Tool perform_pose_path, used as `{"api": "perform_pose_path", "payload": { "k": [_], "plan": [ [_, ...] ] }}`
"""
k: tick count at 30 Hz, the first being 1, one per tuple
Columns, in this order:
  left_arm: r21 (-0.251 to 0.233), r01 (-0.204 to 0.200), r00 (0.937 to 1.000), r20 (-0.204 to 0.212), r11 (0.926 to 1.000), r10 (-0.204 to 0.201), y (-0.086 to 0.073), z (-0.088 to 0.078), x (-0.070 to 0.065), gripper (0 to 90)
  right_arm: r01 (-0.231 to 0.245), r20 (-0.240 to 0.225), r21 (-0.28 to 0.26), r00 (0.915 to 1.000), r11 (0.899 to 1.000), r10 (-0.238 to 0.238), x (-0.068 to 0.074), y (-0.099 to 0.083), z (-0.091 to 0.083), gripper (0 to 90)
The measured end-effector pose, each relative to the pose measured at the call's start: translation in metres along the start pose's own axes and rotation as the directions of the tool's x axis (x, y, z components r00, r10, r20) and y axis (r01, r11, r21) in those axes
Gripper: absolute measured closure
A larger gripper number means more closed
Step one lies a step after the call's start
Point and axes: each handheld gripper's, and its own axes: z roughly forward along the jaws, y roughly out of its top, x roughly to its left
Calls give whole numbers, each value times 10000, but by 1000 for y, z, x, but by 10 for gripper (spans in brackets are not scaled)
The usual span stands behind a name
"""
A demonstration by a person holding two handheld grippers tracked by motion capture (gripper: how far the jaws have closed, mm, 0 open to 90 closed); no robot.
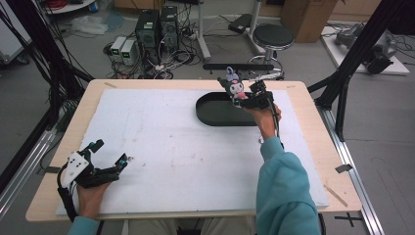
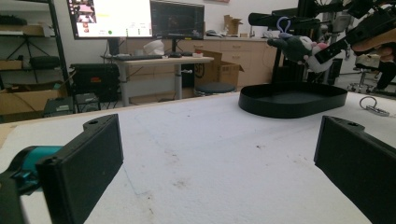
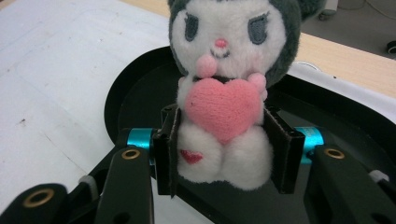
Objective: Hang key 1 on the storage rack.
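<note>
Nearest, left gripper (image 1: 108, 159) idle at the table's near edge, black flat jaws spread wide over nothing. Farther out, white foam mat (image 1: 161, 147), matte and lightly stained. Beyond, right gripper (image 3: 223, 154) clamped on the plush (image 3: 227, 88) at its waist, held above the tray (image 1: 215, 115). Soft pile, grey hood, white face, knitted pink heart. Tray black, oval, shallow-walled, smooth. Probably picked and carried; lowering and release left.
</note>
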Motion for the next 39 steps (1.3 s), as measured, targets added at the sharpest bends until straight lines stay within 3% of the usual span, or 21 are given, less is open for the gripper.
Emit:
{"api": "perform_pose_path", "payload": {
  "k": [6,10,15,21,25,28,30,34,35,36,39],
  "plan": [
    [-13,1,10000,3,10000,-1,0,0,0,17,155,80,63,9998,9999,-155,1,0,1,474],
    [-8,15,10000,18,10000,-15,0,0,0,17,43,-220,226,9998,9997,-38,3,0,2,220],
    [-2,2,10000,1,10000,-2,0,0,0,17,257,-782,40,9966,9997,-253,6,0,-10,4],
    [-56,53,10000,5,10000,-53,0,0,0,17,406,-1197,-823,9915,9958,-504,11,-2,-43,7],
    [-76,81,10000,19,9999,-80,0,-1,1,17,541,-1367,-1740,9875,9833,-785,10,-9,-69,7],
    [-103,153,9999,11,9998,-153,0,-1,1,17,718,-1436,-2174,9841,9734,-1047,10,-19,-86,7],
    [-76,98,10000,20,9999,-97,0,-1,1,17,702,-1492,-2236,9832,9722,-1053,10,-26,-94,7],
    [-75,105,9999,20,9999,-105,0,-1,1,17,811,-1381,-2777,9827,9572,-1234,10,-46,-111,7],
    [-82,102,9999,19,9999,-102,0,-1,1,17,726,-1283,-3087,9848,9484,-1172,10,-58,-118,6],
    [-90,78,10000,19,9999,-78,0,-1,1,17,726,-1283,-3087,9848,9484,-1172,10,-58,-118,6],
    [-89,74,10000,18,9999,-74,0,-1,1,17,718,-1154,-3630,9859,9290,-1213,10,-78,-126,7]
  ]
}}
